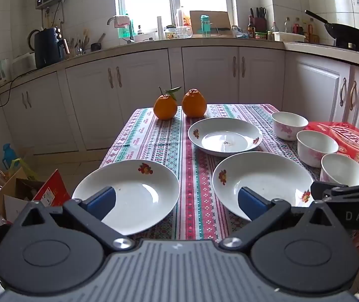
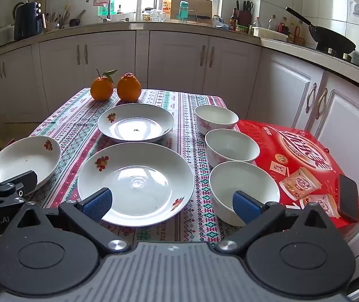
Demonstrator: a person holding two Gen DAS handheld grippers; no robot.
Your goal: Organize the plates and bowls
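Three white flower-print plates lie on the patterned tablecloth: a near left plate [image 1: 134, 193] [image 2: 26, 161], a near middle plate [image 1: 265, 178] [image 2: 139, 181] and a far plate [image 1: 226, 136] [image 2: 136, 123]. Three white bowls stand in a row at the right: far [image 1: 288, 124] [image 2: 215, 118], middle [image 1: 316, 147] [image 2: 231, 146], near [image 1: 343, 170] [image 2: 242, 188]. My left gripper [image 1: 176, 201] is open and empty, above the table's near edge between the two near plates. My right gripper [image 2: 171, 205] is open and empty, between the middle plate and the near bowl.
Two oranges [image 1: 179, 104] [image 2: 115, 88] sit at the table's far edge. A red box [image 2: 297, 161] lies right of the bowls with a dark phone [image 2: 349, 197] on it. Cardboard boxes [image 1: 28, 191] stand on the floor at the left. Kitchen cabinets [image 1: 204, 75] run behind.
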